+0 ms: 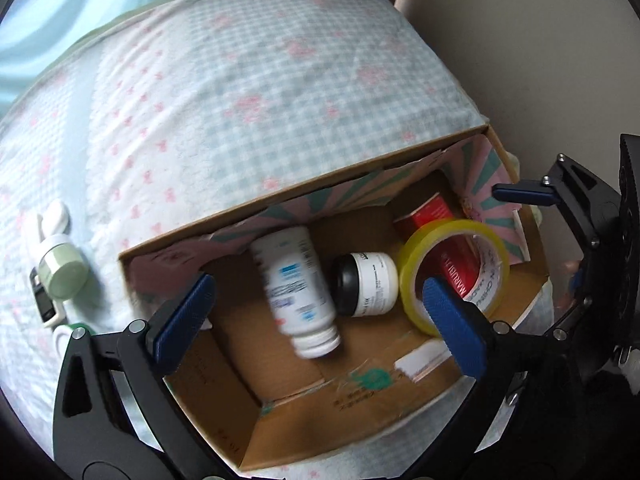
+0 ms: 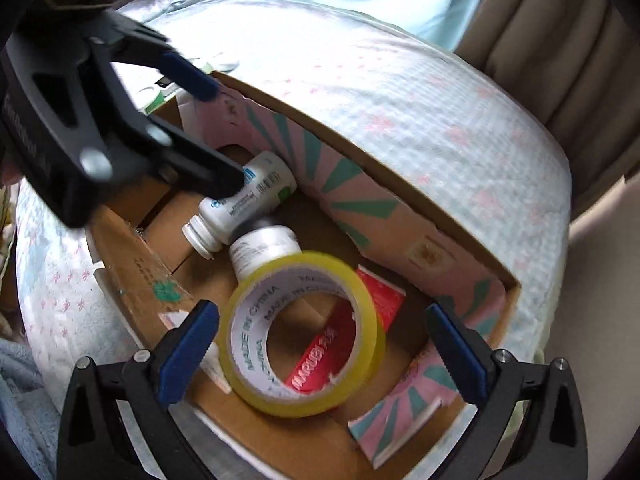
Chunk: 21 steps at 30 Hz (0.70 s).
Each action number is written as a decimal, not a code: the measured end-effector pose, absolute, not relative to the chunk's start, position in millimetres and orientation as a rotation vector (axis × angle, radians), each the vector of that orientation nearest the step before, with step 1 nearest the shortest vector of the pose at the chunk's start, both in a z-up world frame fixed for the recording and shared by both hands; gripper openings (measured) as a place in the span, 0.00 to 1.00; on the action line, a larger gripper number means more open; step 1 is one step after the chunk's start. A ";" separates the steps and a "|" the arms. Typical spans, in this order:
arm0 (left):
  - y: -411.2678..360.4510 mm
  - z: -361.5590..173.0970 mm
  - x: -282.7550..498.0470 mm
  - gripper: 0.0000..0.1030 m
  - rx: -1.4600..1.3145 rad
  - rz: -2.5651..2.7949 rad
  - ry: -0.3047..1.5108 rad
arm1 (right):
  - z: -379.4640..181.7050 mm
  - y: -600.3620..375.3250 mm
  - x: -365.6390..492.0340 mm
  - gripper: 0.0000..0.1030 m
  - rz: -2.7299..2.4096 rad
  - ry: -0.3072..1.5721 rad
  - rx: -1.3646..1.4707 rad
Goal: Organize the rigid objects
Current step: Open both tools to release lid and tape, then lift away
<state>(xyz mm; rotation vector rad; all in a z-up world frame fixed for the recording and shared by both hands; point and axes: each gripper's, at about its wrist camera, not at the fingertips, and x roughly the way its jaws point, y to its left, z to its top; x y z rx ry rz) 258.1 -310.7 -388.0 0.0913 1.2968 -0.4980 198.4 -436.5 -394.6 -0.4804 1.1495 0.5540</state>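
Both tongs, left tongs [image 1: 320,300] and right tongs [image 2: 320,356], are hanging spread wide over the box [image 1: 288,412], pinching nothing; the bottle [image 1: 298,280] and tape [image 2: 304,336] are lying inside, low in frame.

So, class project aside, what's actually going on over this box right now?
A person is sorting small items into an open cardboard box on a checked bedspread. Both tongs hang open above it: the left tongs over a white plastic pill bottle lying on its side, the right tongs over a yellow tape roll. Neither grips anything. A white jar with a black lid and a red carton also sit inside.
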 end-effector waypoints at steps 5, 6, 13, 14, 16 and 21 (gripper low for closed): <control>-292.5 -377.2 243.8 1.00 0.075 -0.466 1.299 | -383.9 -444.4 197.1 1.00 0.506 1.169 -0.411; -289.9 -373.9 240.1 1.00 0.081 -0.460 1.296 | -379.3 -446.1 196.5 1.00 0.496 1.166 -0.406; -272.7 -351.4 218.7 1.00 0.087 -0.422 1.277 | -358.0 -448.3 192.9 1.00 0.446 1.167 -0.366; -269.8 -347.1 215.8 1.00 0.087 -0.416 1.275 | -355.1 -446.4 192.6 1.00 0.443 1.165 -0.369; -265.6 -338.2 211.3 1.00 0.092 -0.399 1.261 | -346.8 -443.2 190.8 1.00 0.440 1.162 -0.377; -247.4 -306.6 197.9 1.00 0.091 -0.352 1.206 | -322.3 -436.9 188.3 1.00 0.408 1.147 -0.385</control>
